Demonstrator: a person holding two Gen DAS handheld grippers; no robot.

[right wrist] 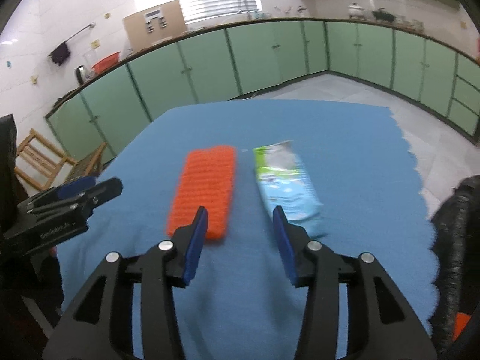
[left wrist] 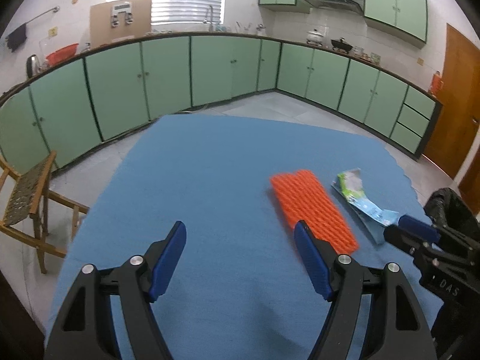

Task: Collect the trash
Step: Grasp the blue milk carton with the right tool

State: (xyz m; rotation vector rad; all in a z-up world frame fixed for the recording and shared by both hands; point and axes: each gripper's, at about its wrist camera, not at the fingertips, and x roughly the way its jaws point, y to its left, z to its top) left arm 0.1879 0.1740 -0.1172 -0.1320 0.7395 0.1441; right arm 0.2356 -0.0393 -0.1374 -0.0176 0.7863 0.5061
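Note:
A crumpled green-and-light-blue wrapper [right wrist: 285, 180] lies flat on the blue cloth-covered table [right wrist: 345, 138], right of an orange ribbed pad [right wrist: 204, 189]. My right gripper [right wrist: 240, 213] hovers open just short of both, with only blue cloth between its fingers; its right fingertip sits at the wrapper's near edge. In the left wrist view the wrapper [left wrist: 357, 195] and the pad [left wrist: 312, 210] lie to the right, and the right gripper [left wrist: 402, 228] reaches in beside the wrapper's end. My left gripper [left wrist: 240, 231] stands open and empty over bare cloth; its right finger overlaps the pad's near corner.
A black trash bag [right wrist: 459, 225] hangs at the table's right edge, also in the left wrist view [left wrist: 450, 207]. A wooden chair [left wrist: 27, 204] stands on the floor to the left. Green cabinets [left wrist: 168, 75] line the far walls, and a wooden door [left wrist: 459, 96] is at right.

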